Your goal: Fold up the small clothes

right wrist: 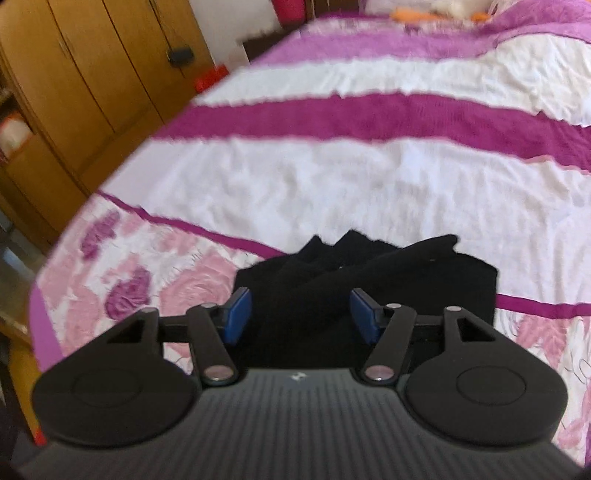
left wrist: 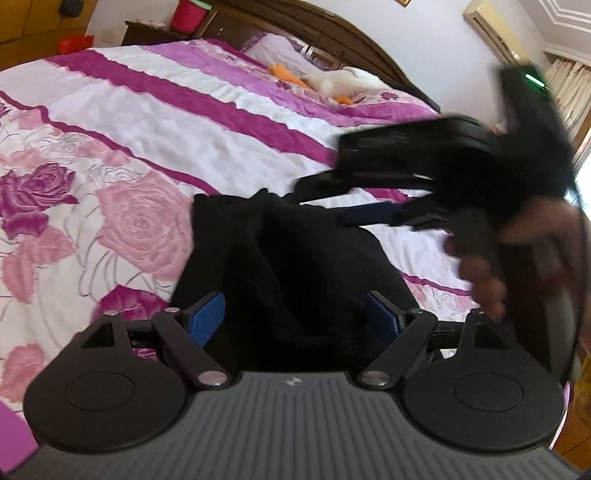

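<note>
A small black garment (left wrist: 280,258) lies bunched on the floral bedspread (left wrist: 122,155). My left gripper (left wrist: 295,317) is open, its blue pads (left wrist: 207,317) on either side of the garment's near end. My right gripper (left wrist: 354,206) shows blurred at the right of the left wrist view, held in a hand above the garment's far side. In the right wrist view the right gripper (right wrist: 301,314) is open, blue pads (right wrist: 238,314) apart, just over the near edge of the black garment (right wrist: 369,280). Whether either gripper touches the cloth is unclear.
A pink, white and purple bedspread (right wrist: 332,177) covers the bed. A white soft toy with orange parts (left wrist: 343,83) lies near the pillows and the dark wooden headboard (left wrist: 332,29). A wooden wardrobe (right wrist: 74,92) stands left of the bed.
</note>
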The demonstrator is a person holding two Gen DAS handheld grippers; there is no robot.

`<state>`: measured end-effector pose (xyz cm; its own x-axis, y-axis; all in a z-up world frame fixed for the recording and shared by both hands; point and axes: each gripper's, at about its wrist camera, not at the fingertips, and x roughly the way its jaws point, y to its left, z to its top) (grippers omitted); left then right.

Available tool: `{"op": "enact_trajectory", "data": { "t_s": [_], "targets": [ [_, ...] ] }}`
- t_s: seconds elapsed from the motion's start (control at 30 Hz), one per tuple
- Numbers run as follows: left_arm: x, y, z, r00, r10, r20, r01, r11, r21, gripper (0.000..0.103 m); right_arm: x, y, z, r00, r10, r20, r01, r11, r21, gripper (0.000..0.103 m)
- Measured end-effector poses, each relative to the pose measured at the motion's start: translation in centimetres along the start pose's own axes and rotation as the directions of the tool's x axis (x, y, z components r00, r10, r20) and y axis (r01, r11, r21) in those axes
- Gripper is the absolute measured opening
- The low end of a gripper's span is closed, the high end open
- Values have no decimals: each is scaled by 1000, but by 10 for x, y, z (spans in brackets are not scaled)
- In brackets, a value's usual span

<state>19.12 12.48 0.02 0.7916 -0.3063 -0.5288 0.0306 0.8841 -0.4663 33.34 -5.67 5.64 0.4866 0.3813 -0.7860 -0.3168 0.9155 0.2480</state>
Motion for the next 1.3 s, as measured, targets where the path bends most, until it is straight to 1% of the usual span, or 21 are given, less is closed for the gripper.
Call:
{"op": "enact_trajectory", "data": {
  "t_s": [0.07, 0.13, 0.23, 0.27, 0.3, 0.37, 0.4, 0.43, 0.47, 0.53, 0.63, 0.7, 0.77, 0.83, 0.9, 0.97, 1.03, 1.1, 1.17, 1.23, 1.3],
  "targets": [
    [5, 1, -2, 1000, -1, 8, 1, 1000, 0, 84, 14, 9, 3, 999, -24, -34, 23, 999, -37, 62],
    [9, 3, -4, 1000, -9, 13, 9, 1000, -8, 80, 29, 17, 6, 996, -61, -60, 57, 996, -65, 63],
    [13, 6, -4, 999, -27, 20, 27, 1000, -14, 65, 47, 26, 5, 991, -107, -82, 95, 986, -137, 63],
    [14, 7, -4, 999, -41, 21, 41, 999, -19, 50, 52, 28, 2, 989, -126, -82, 111, 979, -170, 58],
    [15, 9, -4, 998, -60, 16, 60, 998, -30, 33, 56, 30, -2, 987, -142, -78, 124, 972, -200, 40],
    [17, 14, -4, 997, -80, 13, 80, 995, -57, 21, 55, 28, -7, 987, -148, -56, 133, 967, -216, 21],
    [15, 14, -4, 996, -88, 21, 89, 995, -49, 18, 48, 26, -7, 991, -132, -35, 122, 972, -202, 17],
    [11, 14, -4, 995, -96, 34, 97, 995, -37, 17, 41, 25, -6, 993, -114, -8, 110, 975, -193, 17],
    [5, 13, -4, 994, -100, 49, 101, 995, -20, 17, 28, 26, -6, 995, -90, 40, 96, 977, -192, 16],
    [-8, 8, -4, 992, -93, 84, 92, 996, 18, 16, 5, 32, -4, 993, -53, 109, 74, 978, -198, 15],
    [-26, 8, -2, 991, -69, 118, 66, 997, 28, 16, -15, 48, -1, 988, 10, 152, 26, 973, -231, 15],
    [-33, 15, -1, 991, -49, 128, 47, 999, 18, 16, -12, 63, 0, 987, 25, 156, 19, 961, -275, 15],
    [-35, 29, -1, 993, -9, 116, 10, 1000, -7, 16, 2, 79, -4, 990, 46, 136, -1, 949, -316, 16],
    [-31, 44, -6, 996, 34, 78, -31, 998, -50, 17, 19, 86, -9, 992, 56, 115, -17, 950, -312, 20],
    [-26, 59, -10, 999, 30, 36, -27, 995, -97, 21, 24, 87, -12, 992, 62, 108, -30, 959, -282, 22],
    [-26, 65, -13, 999, 32, 27, -29, 993, -110, 24, 15, 80, -14, 987, 108, 117, -76, 966, -249, 24],
    [-29, 65, -14, 998, 55, 38, -51, 995, -91, 26, -5, 68, -17, 977, 153, 151, -119, 970, -211, 23],
    [-32, 64, -12, 997, 68, 43, -64, 995, -77, 30, -26, 54, -21, 966, 170, 197, -131, 972, -196, 23],
    [-38, 64, -11, 996, 72, 50, -68, 994, -90, 34, -44, 36, -29, 959, 161, 235, -119, 976, -183, 23],
    [-44, 61, -10, 995, 79, 67, -73, 993, -88, 38, -59, 16, -41, 960, 121, 254, -82, 984, -159, 24],
    [-47, 57, -7, 992, 93, 87, -87, 993, -75, 45, -71, -3, -58, 960, 82, 268, -46, 989, -137, 25]
  ]
}}
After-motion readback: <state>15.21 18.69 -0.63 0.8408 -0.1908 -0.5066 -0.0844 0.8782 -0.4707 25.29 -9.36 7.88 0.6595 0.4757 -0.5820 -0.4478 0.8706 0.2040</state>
